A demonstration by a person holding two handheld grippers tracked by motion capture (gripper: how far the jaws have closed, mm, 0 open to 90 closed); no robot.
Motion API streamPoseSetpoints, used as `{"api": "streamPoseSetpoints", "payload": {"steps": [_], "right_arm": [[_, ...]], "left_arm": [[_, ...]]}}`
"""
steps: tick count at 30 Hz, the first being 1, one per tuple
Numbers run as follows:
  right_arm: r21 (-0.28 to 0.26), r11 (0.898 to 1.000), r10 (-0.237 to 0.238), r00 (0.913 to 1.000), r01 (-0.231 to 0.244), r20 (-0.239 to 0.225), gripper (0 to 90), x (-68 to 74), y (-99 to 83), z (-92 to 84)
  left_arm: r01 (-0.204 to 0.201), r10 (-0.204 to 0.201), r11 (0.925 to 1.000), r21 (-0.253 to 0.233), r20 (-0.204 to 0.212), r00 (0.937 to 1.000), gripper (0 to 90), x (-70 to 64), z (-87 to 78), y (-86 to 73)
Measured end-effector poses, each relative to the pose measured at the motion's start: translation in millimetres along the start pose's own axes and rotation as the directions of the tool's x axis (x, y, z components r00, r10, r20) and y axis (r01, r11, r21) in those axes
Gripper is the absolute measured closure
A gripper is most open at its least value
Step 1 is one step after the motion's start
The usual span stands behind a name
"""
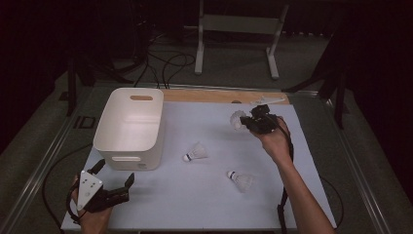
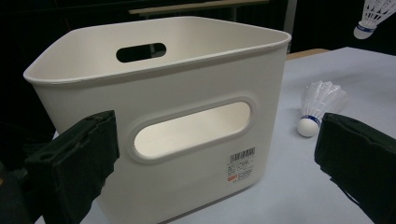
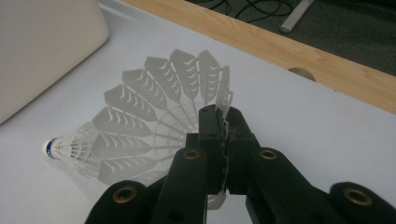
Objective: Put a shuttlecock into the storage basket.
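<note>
My right gripper (image 1: 249, 120) hangs above the far right part of the white table (image 1: 204, 204), shut on the feather skirt of a white shuttlecock (image 1: 237, 119). In the right gripper view the jaws pinch the rim of that shuttlecock (image 3: 140, 121), whose cork points left and down. Two more shuttlecocks lie on the table: one (image 1: 195, 152) near the middle and one (image 1: 241, 180) nearer the front right. My left gripper (image 1: 114, 178) rests at the front left, open, facing the white bin (image 1: 129, 127). In the left gripper view the bin (image 2: 159, 116) stands just ahead of the wide-apart jaws, with a lying shuttlecock (image 2: 317, 105) to its right.
A wooden strip (image 1: 214, 96) runs along the table's far edge, with a small pale object (image 1: 268, 101) lying on it. Beyond the table are cables on the floor and a white frame leg (image 1: 272, 53). Metal rails border the table on both sides.
</note>
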State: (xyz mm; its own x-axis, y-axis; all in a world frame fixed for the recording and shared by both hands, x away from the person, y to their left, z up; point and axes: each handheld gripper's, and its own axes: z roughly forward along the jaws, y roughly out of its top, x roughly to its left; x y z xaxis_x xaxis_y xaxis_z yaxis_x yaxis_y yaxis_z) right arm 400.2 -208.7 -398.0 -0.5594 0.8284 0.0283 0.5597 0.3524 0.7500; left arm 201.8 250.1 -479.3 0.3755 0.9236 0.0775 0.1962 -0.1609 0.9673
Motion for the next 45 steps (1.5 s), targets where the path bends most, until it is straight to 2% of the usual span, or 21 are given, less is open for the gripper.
{"api": "streamPoseSetpoints", "payload": {"steps": [45], "right_arm": [[-0.072, 0.997, -0.033, 0.9990, 0.030, -0.032, 88.0, 22.5, 25.3, -11.2]], "left_arm": [[-0.007, 0.007, 1.0000, 0.004, 0.013, 0.9999, 0.4, -2.6, 1.6, 0.0]]}}
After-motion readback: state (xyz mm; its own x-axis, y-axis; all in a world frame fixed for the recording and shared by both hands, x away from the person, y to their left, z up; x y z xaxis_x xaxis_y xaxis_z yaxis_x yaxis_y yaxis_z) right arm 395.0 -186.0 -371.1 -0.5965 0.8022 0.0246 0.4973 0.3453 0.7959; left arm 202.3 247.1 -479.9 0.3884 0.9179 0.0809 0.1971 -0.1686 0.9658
